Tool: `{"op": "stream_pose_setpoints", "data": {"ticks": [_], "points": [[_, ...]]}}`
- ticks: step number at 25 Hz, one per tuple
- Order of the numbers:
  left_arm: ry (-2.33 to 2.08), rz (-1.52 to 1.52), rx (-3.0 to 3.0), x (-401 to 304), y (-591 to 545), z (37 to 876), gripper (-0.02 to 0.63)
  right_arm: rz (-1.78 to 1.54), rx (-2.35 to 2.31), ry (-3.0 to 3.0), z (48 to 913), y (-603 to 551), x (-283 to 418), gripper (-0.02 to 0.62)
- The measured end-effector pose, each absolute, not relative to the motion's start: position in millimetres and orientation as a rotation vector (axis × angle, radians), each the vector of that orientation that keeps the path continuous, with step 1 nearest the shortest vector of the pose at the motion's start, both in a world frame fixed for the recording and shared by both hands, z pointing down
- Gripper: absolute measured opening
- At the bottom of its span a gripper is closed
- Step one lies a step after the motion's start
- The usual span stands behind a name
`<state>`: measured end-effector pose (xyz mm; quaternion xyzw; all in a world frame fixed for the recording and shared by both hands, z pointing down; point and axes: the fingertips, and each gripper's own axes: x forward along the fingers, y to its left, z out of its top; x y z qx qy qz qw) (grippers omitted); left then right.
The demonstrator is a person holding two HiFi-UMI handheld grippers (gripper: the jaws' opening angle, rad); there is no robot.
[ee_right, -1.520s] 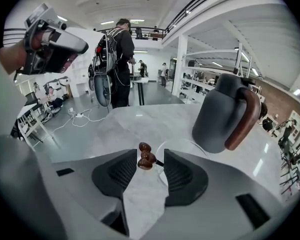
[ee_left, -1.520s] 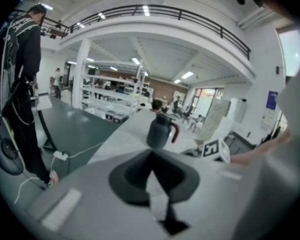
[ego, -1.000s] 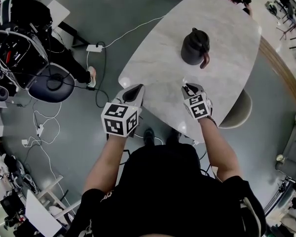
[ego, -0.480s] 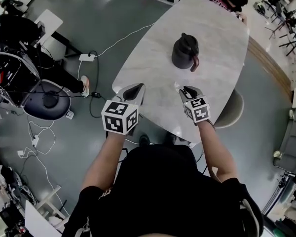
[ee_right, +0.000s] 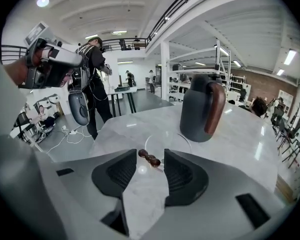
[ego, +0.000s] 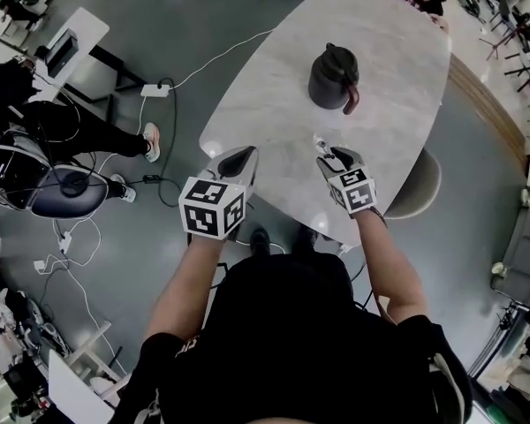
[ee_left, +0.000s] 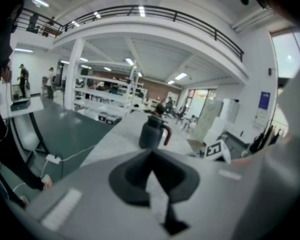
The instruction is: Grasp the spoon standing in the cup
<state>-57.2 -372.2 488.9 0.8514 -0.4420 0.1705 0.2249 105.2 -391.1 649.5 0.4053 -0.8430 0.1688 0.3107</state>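
Observation:
A clear glass cup (ee_right: 186, 143) stands on the marble table (ego: 274, 95), and a spoon with a brown beaded handle (ee_right: 153, 160) leans in it. My right gripper (ee_right: 150, 155) is just short of the cup, and its jaws are opening. The handle's end lies between the pads without either pad pressing on it. From the head view, the cup (ego: 321, 140) sits right in front of the right gripper (ego: 332, 158). My left gripper (ego: 239, 161) hovers at the table's near left edge. Its jaws meet, and nothing is held in them (ee_left: 151, 153).
A dark jug with a brown handle (ego: 334, 78) stands farther back on the table, beyond the cup. A round stool (ego: 420, 193) is tucked at the table's right side. Cables and a power strip (ego: 155, 90) lie on the floor to the left, near a seated person's leg (ego: 97, 131).
The head view has shifted a little. Both grippers keep about the same places at the table's near edge.

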Motion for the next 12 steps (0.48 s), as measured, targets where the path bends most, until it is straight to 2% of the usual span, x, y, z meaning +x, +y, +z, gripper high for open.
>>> {"op": "stream_pose_setpoints", "data": {"ticks": [5,12], "points": [[-1.239,0.472,2.316,-69,-364,495,0.009,0.333,1.004,-2.171,655,-394,103,0.156],[-1.265,0.438,2.303,-75,-354,496,0.009,0.141,0.885,-2.045,662,-392,106,0.082]]}}
